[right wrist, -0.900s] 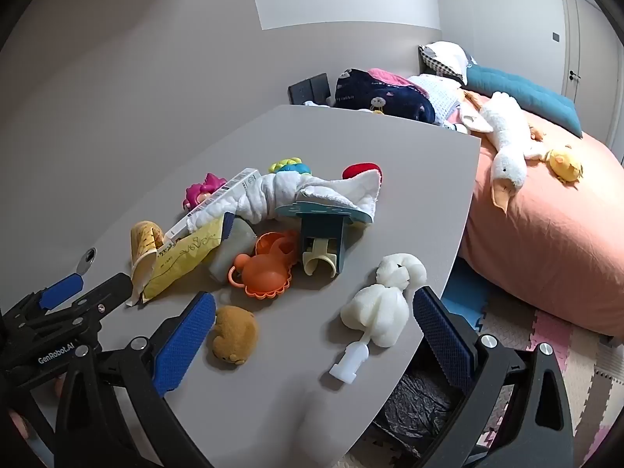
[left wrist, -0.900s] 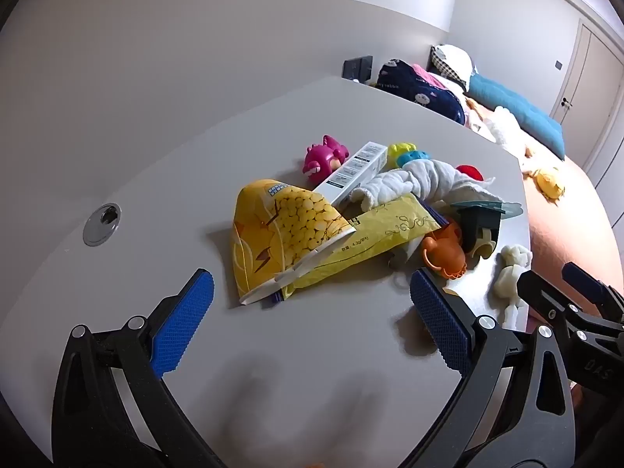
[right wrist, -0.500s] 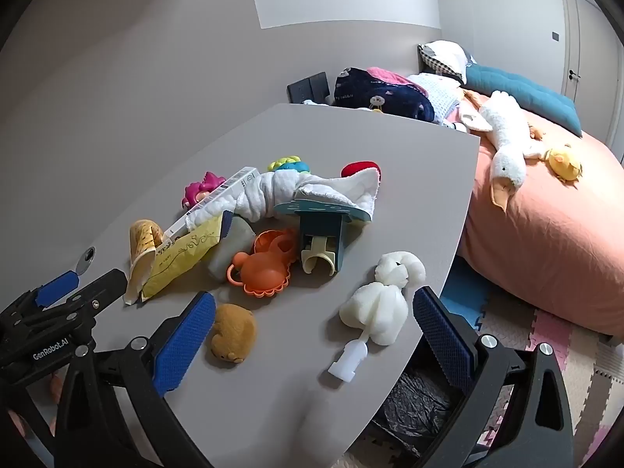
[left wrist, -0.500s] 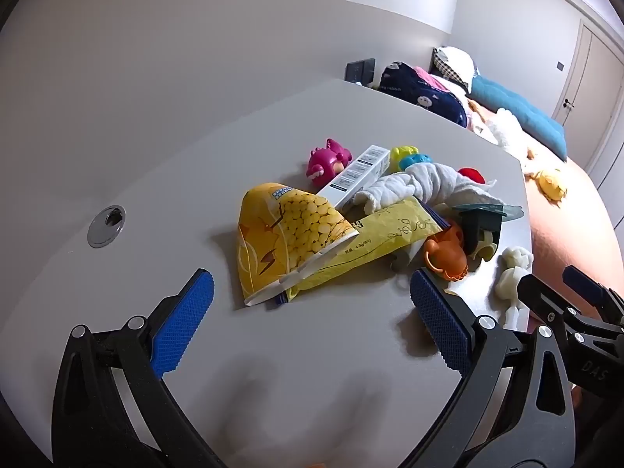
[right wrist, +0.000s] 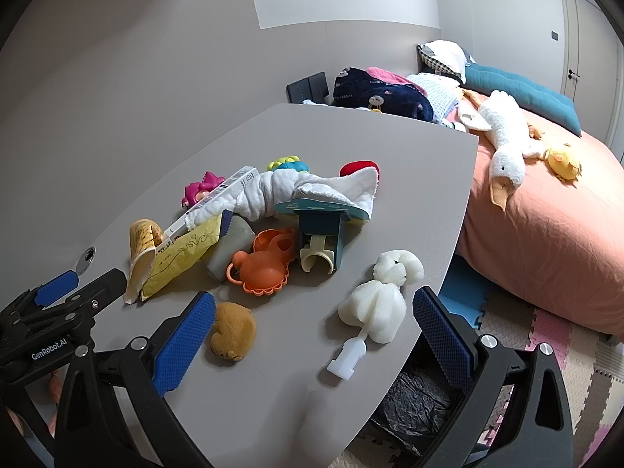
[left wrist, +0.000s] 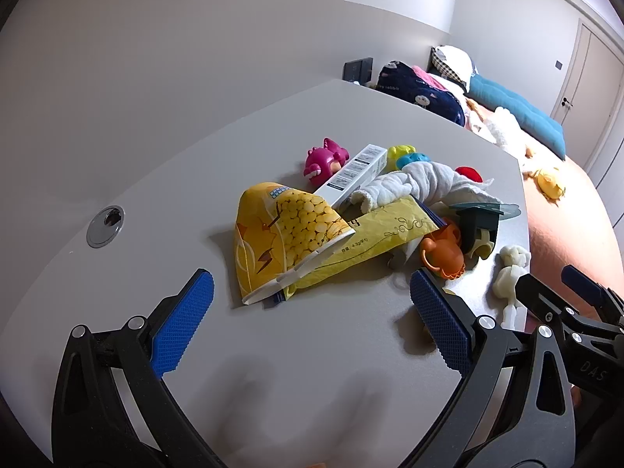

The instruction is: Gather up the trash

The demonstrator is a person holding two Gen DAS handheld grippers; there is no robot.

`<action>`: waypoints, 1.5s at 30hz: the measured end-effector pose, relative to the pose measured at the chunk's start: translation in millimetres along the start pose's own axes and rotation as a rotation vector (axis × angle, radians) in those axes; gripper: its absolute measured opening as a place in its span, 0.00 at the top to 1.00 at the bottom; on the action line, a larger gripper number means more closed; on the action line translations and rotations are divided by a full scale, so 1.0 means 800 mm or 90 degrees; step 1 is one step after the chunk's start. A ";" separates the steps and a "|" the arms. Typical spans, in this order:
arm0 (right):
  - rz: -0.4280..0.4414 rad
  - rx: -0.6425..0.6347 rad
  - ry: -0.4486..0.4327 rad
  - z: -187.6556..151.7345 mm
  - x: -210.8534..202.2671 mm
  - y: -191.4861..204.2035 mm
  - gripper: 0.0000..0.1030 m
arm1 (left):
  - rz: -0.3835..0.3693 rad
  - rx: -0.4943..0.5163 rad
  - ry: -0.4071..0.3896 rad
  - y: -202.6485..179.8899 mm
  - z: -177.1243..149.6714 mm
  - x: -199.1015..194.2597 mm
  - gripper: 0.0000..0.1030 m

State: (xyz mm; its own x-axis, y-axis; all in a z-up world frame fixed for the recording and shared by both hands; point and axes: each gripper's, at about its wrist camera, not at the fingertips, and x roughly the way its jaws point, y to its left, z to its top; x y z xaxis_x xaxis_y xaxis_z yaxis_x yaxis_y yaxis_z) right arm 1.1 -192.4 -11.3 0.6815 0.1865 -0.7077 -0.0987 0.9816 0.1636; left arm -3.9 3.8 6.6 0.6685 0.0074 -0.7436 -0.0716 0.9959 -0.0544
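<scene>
Both tongs released, empty: left gripper (left wrist: 310, 314) faces yellow crinkled snack bag (left wrist: 284, 238) at 12 o'clock (likely first pick); right gripper (right wrist: 314, 329) poised over grey table (right wrist: 273, 382), black-lined bin (right wrist: 413, 409) below at 5 o'clock.

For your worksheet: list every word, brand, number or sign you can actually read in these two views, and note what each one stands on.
"GenRobot.AI" on the black body of the left gripper.
"DAS" on the black body of the right gripper.
Yellow snack bag: blue label, too blurred to read.
Flat yellow packet: cursive script and small print, illegible.
White carton: label print too small to read.
Navy blanket: white lettering, unreadable.
</scene>
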 end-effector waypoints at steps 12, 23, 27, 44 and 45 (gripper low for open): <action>0.000 0.000 0.000 0.000 -0.001 0.000 0.02 | 0.001 0.001 -0.001 -0.005 -0.002 0.000 0.06; 0.001 0.000 0.001 0.000 0.000 0.001 0.02 | 0.002 0.000 -0.001 -0.005 -0.003 -0.001 0.06; 0.001 0.000 0.001 0.000 0.000 0.002 0.02 | 0.001 0.002 -0.001 -0.005 -0.004 -0.001 0.06; 0.000 0.000 0.002 0.000 -0.001 0.001 0.02 | 0.000 0.001 0.000 -0.005 -0.005 0.000 0.06; 0.000 0.001 0.002 -0.001 -0.001 0.000 0.02 | 0.000 0.001 0.000 -0.005 -0.005 0.001 0.06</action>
State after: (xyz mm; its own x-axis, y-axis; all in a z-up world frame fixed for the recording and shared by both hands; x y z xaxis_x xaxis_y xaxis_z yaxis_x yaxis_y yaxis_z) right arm -0.3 -192.5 -11.1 0.6794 0.1873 -0.7095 -0.0978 0.9814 0.1654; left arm -6.0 -0.2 4.0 0.6680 0.0074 -0.7441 -0.0706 0.9961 -0.0535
